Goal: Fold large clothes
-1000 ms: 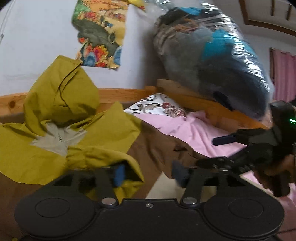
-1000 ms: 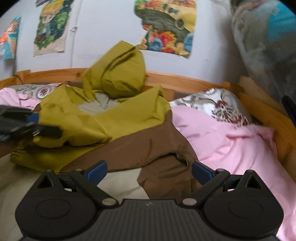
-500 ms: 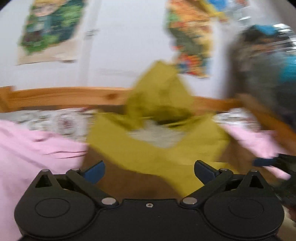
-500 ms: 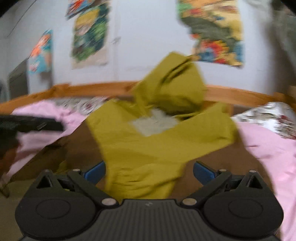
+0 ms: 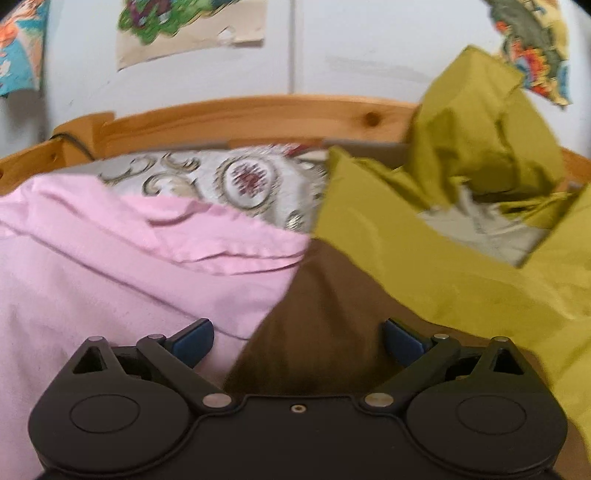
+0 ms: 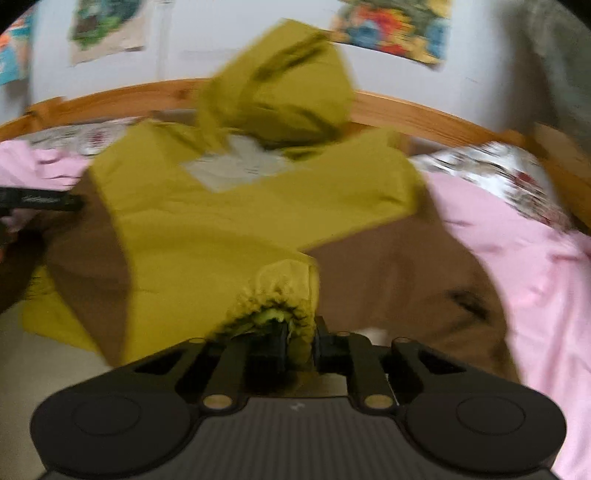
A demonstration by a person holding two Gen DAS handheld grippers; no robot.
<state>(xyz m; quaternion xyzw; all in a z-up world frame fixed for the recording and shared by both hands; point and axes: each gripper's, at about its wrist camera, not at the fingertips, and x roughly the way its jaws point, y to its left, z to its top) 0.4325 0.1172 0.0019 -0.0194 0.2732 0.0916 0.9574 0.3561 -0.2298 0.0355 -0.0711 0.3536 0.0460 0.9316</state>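
A hooded jacket (image 6: 236, 221), olive-yellow and brown with a grey lining, lies spread on the bed. Its hood (image 6: 280, 85) leans against the headboard. My right gripper (image 6: 299, 343) is closing, and its pads pinch the gathered yellow sleeve cuff (image 6: 284, 291). My left gripper (image 5: 298, 339) stands wide, its jaws just starting to close. The jacket's brown left part (image 5: 317, 332) lies between its blue pads (image 5: 192, 341) without being pressed. In the right wrist view the left gripper (image 6: 40, 201) shows at the jacket's left edge.
A pink sheet (image 5: 92, 288) covers the bed on both sides of the jacket. Patterned pillows (image 5: 240, 181) lie along the wooden headboard (image 5: 240, 118). Posters (image 5: 192, 29) hang on the white wall. A blurred grey bundle (image 6: 554, 66) stands at the far right.
My right gripper moved toward the jacket and closed on the yellow cuff. My left gripper let go of the yellow fabric, opened wide and swung over to the jacket's left side.
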